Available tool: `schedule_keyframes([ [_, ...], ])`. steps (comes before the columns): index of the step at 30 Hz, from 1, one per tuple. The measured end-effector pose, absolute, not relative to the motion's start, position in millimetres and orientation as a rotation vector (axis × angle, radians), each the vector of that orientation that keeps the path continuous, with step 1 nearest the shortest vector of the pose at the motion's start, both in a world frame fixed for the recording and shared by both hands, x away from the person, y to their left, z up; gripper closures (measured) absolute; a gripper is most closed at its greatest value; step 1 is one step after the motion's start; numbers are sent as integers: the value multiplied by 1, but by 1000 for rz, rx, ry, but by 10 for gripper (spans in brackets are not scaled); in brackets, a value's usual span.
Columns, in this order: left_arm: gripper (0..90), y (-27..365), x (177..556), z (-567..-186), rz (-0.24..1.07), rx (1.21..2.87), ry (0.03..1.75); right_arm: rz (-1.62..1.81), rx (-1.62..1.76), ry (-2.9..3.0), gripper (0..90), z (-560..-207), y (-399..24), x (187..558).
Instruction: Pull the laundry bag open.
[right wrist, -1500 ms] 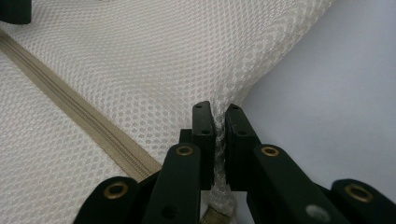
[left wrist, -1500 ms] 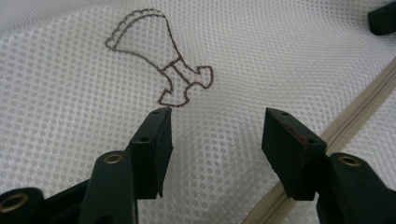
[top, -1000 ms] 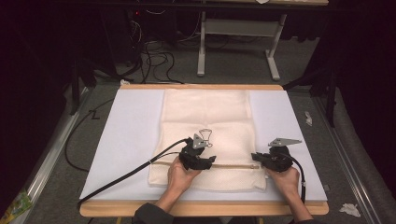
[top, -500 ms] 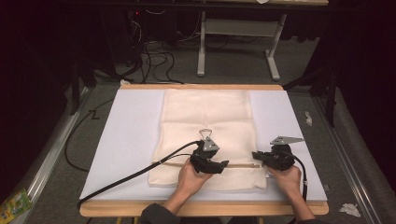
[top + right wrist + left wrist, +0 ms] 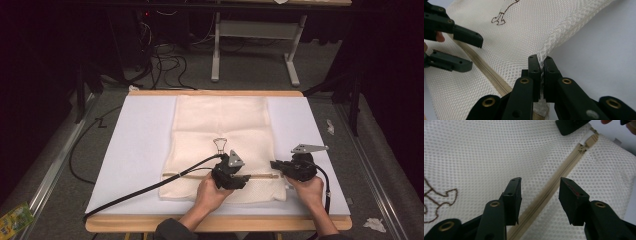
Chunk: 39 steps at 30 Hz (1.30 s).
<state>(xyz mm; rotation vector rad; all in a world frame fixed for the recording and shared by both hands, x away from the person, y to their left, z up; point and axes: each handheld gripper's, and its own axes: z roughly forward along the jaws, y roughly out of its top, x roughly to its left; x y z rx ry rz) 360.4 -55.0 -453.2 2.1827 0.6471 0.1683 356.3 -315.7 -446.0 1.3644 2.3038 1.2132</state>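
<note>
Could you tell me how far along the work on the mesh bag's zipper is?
Done: the right gripper is clamped on the mesh bag edge by the zipper's end. In hand: the left gripper straddles the zipper, jaws just closing, nothing pinched yet. Left: gripping and sliding; the slider isn't clearly visible.

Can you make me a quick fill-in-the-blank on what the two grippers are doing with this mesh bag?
1. The right gripper is shut on the bag's ____.
2. The left gripper has its jaws standing either side of the tan ____.
3. The mesh bag lies on a ____ mat.
Missing words: edge; zipper; white
</note>
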Motion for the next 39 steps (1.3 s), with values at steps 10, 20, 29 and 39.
schedule_keyframes([
  [10,567,-70,354,-457,173,2212,608,1262,1367,2288,876,-445,-317,356],
  [20,615,-81,350,-457,166,2217,570,1291,1364,2282,876,-442,-315,356],
  [29,652,-84,354,-460,157,2208,579,1301,1354,2280,877,-438,-310,357],
  [39,680,-83,353,-457,148,2178,562,1303,1338,2280,877,-431,-305,358],
])
